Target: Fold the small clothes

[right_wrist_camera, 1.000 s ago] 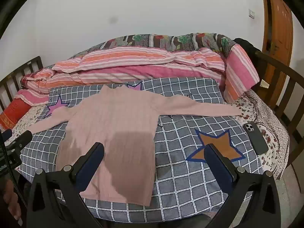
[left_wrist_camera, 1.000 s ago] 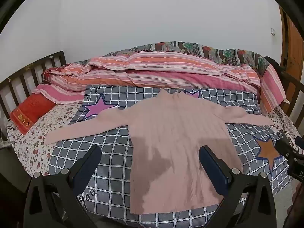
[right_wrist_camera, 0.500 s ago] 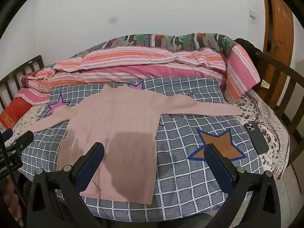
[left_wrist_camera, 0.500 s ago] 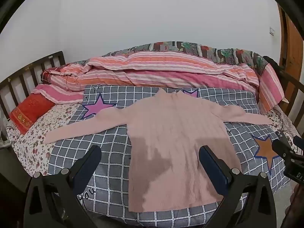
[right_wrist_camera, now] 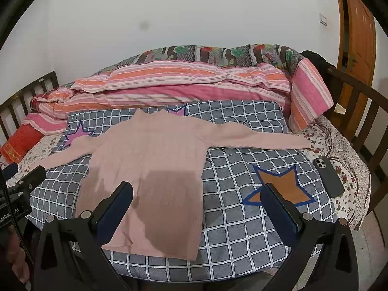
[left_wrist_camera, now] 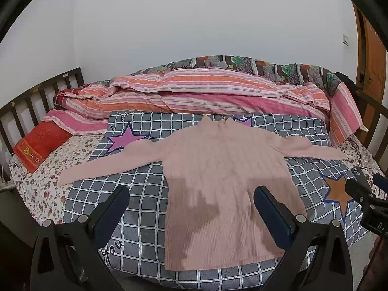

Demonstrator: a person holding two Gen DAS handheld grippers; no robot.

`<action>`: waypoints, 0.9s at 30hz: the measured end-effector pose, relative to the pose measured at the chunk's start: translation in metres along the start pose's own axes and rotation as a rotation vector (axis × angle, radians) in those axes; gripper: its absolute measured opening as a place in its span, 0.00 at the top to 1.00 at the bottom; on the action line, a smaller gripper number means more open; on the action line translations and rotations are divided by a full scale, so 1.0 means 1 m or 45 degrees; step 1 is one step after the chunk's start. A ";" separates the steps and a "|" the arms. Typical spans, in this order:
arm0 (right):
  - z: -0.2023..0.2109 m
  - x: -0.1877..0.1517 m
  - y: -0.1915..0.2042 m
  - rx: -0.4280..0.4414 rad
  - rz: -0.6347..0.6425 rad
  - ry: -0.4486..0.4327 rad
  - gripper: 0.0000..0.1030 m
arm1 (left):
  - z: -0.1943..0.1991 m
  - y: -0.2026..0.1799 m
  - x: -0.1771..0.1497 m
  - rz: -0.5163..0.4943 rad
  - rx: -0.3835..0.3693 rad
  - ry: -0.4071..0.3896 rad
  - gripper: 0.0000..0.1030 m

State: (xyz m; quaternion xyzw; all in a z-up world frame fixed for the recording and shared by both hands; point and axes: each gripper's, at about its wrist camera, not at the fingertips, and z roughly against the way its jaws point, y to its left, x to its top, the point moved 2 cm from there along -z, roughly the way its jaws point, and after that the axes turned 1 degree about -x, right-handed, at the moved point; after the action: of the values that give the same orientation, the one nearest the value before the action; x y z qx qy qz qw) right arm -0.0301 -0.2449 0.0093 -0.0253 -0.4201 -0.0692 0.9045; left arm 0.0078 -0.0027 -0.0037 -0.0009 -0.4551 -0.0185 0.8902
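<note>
A pink ribbed long-sleeved sweater (left_wrist_camera: 218, 177) lies flat on a grey checked blanket (left_wrist_camera: 135, 177), collar away from me, both sleeves spread out sideways. It also shows in the right wrist view (right_wrist_camera: 150, 165). My left gripper (left_wrist_camera: 191, 201) is open and empty, held above the sweater's hem, apart from it. My right gripper (right_wrist_camera: 197, 196) is open and empty, above the sweater's right lower side and the blanket (right_wrist_camera: 242, 218). Shadows darken the sweater's lower part.
A striped pink and orange quilt (left_wrist_camera: 206, 92) is heaped at the back. A red pillow (left_wrist_camera: 41, 143) lies at the left. A dark phone (right_wrist_camera: 328, 177) lies on the floral sheet at the right. Wooden bed rails (right_wrist_camera: 359, 111) stand at both ends.
Both grippers have drawn back and risen slightly, so the sweater sits a little higher in both views. The sweater has not moved. Both stay open.
</note>
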 end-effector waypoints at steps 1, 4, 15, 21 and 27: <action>0.001 0.000 0.000 0.001 0.000 0.000 0.00 | 0.000 0.001 0.000 0.004 0.001 0.000 0.00; 0.002 0.000 0.001 0.009 0.006 -0.001 0.00 | 0.004 0.002 0.002 0.014 -0.003 0.001 0.00; 0.001 0.001 0.006 0.025 0.015 0.004 0.00 | 0.006 0.004 0.001 0.015 0.007 -0.007 0.00; -0.001 0.002 0.007 0.029 0.013 0.001 0.00 | 0.006 0.004 0.000 0.002 0.007 -0.008 0.00; -0.004 0.002 0.008 0.029 0.020 0.007 0.00 | 0.005 0.003 0.004 0.013 0.000 -0.008 0.00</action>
State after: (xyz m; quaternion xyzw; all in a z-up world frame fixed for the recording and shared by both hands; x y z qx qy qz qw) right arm -0.0245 -0.2377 0.0081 -0.0180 -0.4181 -0.0575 0.9064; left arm 0.0061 0.0001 0.0021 -0.0031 -0.4580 -0.0139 0.8888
